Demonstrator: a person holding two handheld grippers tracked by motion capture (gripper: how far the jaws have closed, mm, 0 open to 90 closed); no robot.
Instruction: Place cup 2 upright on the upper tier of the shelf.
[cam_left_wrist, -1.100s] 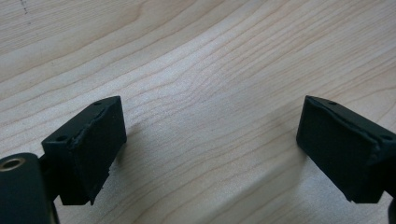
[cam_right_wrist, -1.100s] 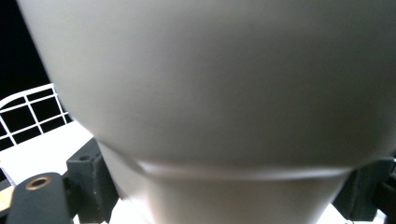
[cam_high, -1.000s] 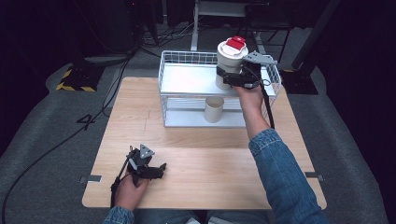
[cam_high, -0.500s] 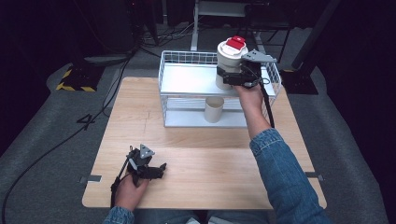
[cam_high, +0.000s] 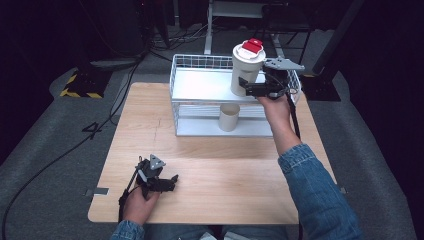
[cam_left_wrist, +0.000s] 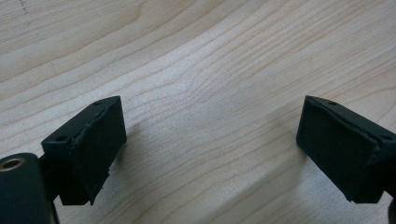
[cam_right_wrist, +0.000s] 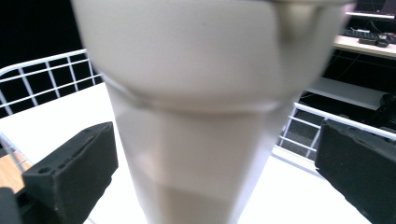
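White plastic cup with a red lid stands on the rack's top shelf, between the right gripper jaws, which have just opened off it. Looks light, stiff, slick; grab mid-body. Second cup below. Left gripper jaws parted, empty, on the surface.
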